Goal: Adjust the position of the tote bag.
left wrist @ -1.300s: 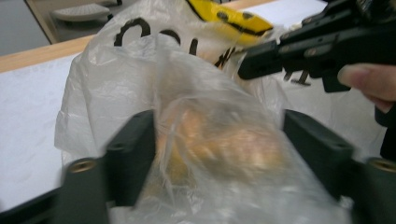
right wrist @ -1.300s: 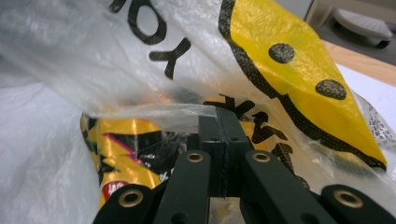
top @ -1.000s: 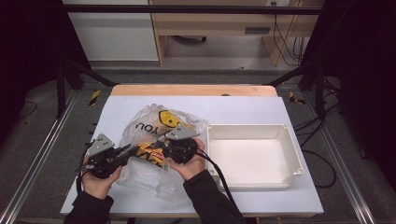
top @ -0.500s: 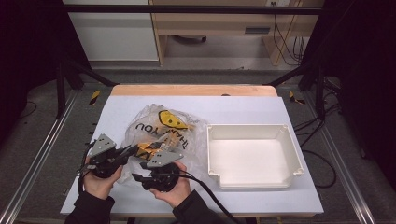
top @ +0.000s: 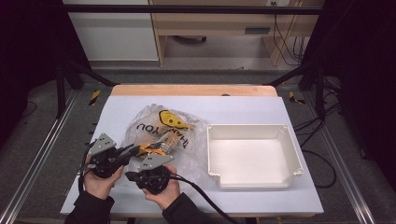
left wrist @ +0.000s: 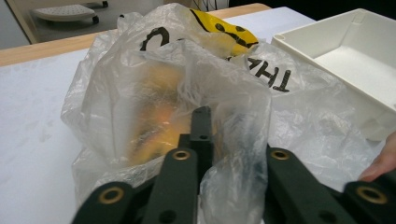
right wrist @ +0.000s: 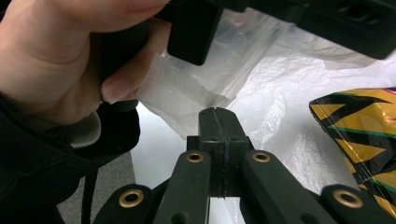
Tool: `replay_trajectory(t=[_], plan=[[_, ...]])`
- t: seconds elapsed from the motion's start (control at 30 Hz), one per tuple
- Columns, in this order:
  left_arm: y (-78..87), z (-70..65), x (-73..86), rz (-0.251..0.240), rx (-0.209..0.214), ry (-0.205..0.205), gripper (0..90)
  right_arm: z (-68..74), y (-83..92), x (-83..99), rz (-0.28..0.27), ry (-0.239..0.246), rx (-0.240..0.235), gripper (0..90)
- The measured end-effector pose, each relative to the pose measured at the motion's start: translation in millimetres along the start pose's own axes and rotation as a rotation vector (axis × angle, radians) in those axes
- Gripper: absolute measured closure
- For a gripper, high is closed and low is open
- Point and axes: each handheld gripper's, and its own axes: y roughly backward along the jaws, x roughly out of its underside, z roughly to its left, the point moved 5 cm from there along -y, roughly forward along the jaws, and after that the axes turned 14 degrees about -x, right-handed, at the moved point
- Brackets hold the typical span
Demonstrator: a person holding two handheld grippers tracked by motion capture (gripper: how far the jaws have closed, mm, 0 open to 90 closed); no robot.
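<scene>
1. High view: the clear plastic bag (top: 161, 137) lies on the white table (top: 261, 109), left of the empty white tray (top: 254, 154).
2. My left tool (top: 133, 150) reaches into the bag's near edge. In the left gripper view its jaws pinch a fold of the film (left wrist: 229, 154), having just eased a little.
3. My right tool (right wrist: 218, 122) has just snapped together; its jaws meet with nothing between them, just beside the bag, near my left hand (right wrist: 56, 60).
4. A yellow-and-black snack packet (right wrist: 362, 135) lies inside, to the right of that tool.
</scene>
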Motion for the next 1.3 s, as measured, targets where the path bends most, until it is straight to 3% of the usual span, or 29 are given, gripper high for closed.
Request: replay_trajectory(t=[0.17, 0.23, 0.33, 0.43, 0.53, 0.6, 0.7, 0.8, 0.97, 1.03, 1.17, 1.27, 1.3], plan=[[2.7, 1.4, -0.3, -0.006, 0.006, 0.005, 86.9, 0.0, 5.0, 1.5, -0.009, 0.011, 0.016, 87.9], [2.5, 2.0, -0.2, -0.001, 0.008, 0.008, 88.1, -1.4, 9.3, 2.6, -0.016, 0.025, 0.042, 73.8], [1.9, 0.4, -0.1, 0.002, 0.009, 0.003, 88.9, -2.2, 9.7, 4.4, -0.014, 0.030, 0.040, 57.4], [3.0, -2.6, -1.2, -0.009, 0.014, -0.005, 88.9, -3.2, 5.3, 4.9, -0.022, 0.029, 0.041, 46.7], [4.0, -4.1, -2.0, -0.020, 0.022, -0.007, 88.9, -2.9, -0.5, 5.7, -0.023, 0.023, 0.009, 48.4], [4.2, -4.1, -2.2, -0.025, 0.031, -0.004, 88.9, -1.1, -3.1, 5.3, -0.035, 0.024, -0.019, 54.7], [4.0, -4.1, -2.2, -0.023, 0.042, -0.001, 88.7, 0.9, -4.9, 4.1, -0.052, 0.023, -0.055, 54.6], [2.8, -3.9, -1.6, -0.014, 0.040, -0.006, 88.6, 1.0, -5.2, 3.8, -0.054, 0.024, -0.067, 48.7], [2.2, -5.1, -1.0, -0.003, 0.046, -0.010, 88.6, -2.6, -3.6, 2.0, -0.063, 0.027, -0.034, 37.7], [2.4, -5.6, -1.2, 0.002, 0.047, -0.018, 88.7, -3.6, -4.1, 0.6, -0.070, 0.027, -0.045, 42.9], [2.3, -5.8, -1.0, 0.007, 0.051, -0.026, 88.7, -3.2, -5.7, -1.1, -0.067, 0.021, -0.081, 67.7], [1.6, -6.2, -0.5, 0.012, 0.050, -0.036, 88.1, -4.2, -5.0, -1.8, -0.069, 0.016, -0.077, 87.4], [1.5, -6.1, -0.6, 0.010, 0.049, -0.035, 87.1, -4.5, -3.8, -2.0, -0.067, 0.016, -0.074, 89.8]])
